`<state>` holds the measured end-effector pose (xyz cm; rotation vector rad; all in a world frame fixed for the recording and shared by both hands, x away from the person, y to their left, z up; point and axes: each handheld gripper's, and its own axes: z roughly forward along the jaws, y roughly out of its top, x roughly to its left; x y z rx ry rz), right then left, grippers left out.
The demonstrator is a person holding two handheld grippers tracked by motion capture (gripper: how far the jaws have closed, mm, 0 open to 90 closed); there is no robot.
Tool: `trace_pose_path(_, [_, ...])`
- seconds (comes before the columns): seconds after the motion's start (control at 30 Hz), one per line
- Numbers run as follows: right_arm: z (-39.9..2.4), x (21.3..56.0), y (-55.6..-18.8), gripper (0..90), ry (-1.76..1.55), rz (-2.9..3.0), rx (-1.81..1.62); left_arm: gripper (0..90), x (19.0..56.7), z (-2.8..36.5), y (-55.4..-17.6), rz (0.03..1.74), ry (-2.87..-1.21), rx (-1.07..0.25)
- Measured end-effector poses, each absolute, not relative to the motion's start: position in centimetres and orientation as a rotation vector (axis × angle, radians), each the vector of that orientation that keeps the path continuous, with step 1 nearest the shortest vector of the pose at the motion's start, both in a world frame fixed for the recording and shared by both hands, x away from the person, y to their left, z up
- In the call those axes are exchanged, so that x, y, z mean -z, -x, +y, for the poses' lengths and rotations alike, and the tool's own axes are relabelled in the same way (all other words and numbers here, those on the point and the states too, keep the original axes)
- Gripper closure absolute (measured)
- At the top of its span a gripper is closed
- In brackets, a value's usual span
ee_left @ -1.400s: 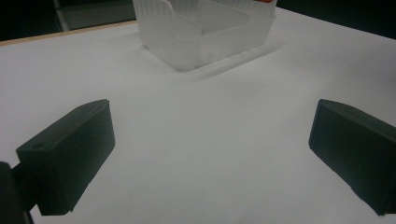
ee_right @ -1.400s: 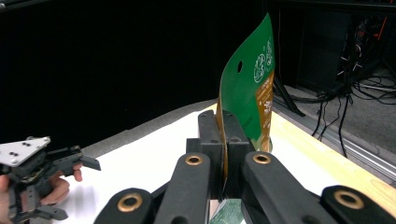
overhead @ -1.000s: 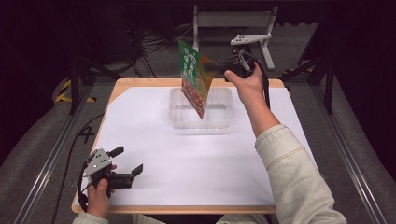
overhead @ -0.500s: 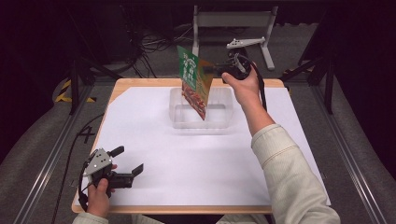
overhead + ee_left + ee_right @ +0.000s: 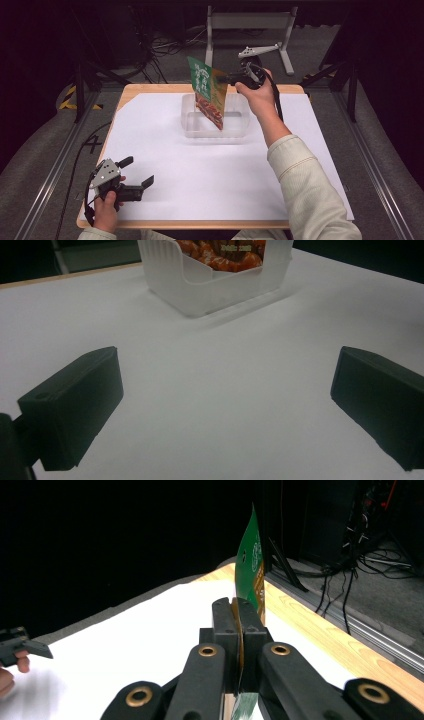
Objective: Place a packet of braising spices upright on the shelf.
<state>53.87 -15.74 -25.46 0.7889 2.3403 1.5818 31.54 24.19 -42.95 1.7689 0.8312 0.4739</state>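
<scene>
High view first: the right tongs (image 5: 231, 77) are clamped on the side edge of a green snack packet (image 5: 207, 95), holding it upright over the clear plastic bin (image 5: 237, 131) that sits toward the far edge of the counter (image 5: 200, 190), about midway along it. The packet's lower end looks to dip inside the bin's walls, though whether it touches the floor of the bin I can't tell.

In the right gripper view the jaws are pressed tight together with only the thin edge of the packet (image 5: 252, 565) pinched between them. That's a slim hold! The packet hangs from one edge, so it could swing or twist, and a slick film might slide out of the pinch before it's fully down.

Next risk: the bin is light and nothing pins it. If the packet's lower corner catches on the wall, it could tip the bin or push it toward the far edge. Let go too high and the packet may flop over the rim instead of settling inside.

Down at the near left corner, the left tongs (image 5: 136, 175) rest spread wide, holding nothing. The left gripper view looks between those parted jaws across bare white counter to the bin (image 5: 210, 287), well apart, too far off to steady it.
</scene>
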Motion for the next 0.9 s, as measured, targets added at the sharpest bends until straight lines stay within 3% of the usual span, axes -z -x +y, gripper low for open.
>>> trace_pose_path(0.9, [-16.6, 28.2, -53.3, 89.4, -0.833, 2.36, -1.568, 1.1, 43.0, 23.9, -31.7, 0.839, -1.772, -0.46])
